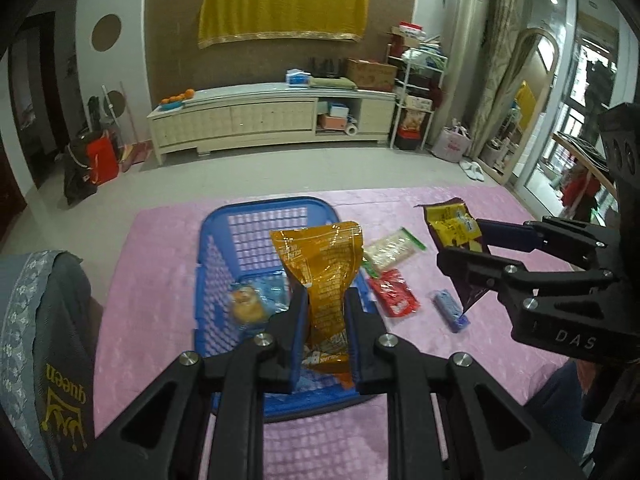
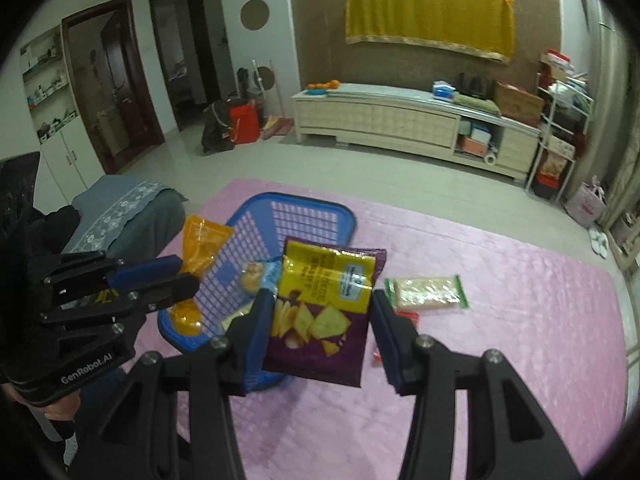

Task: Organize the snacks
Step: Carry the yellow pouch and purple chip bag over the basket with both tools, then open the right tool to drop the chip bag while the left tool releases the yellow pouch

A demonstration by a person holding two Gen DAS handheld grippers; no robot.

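Left tool (image 1: 326,316) pinching an orange snack bag (image 1: 320,276), holding it upright above the blue basket (image 1: 224,280). Right tool (image 2: 322,332) gripping a purple chip bag (image 2: 320,320) by both side edges, just right of the basket. Sitting inside the basket: a light-blue snack packet (image 1: 256,300). Lying on the pink worktop (image 1: 440,380): a red packet (image 1: 394,294), a pale cracker pack (image 2: 426,290).

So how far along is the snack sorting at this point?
Barely started. Done: one blue-wrapped snack already lies in the blue basket. In hand: the left gripper grips an orange packet above the basket, and the right gripper holds a purple chip bag. Left on the pink cloth: a cracker pack, a red packet and a small blue packet.
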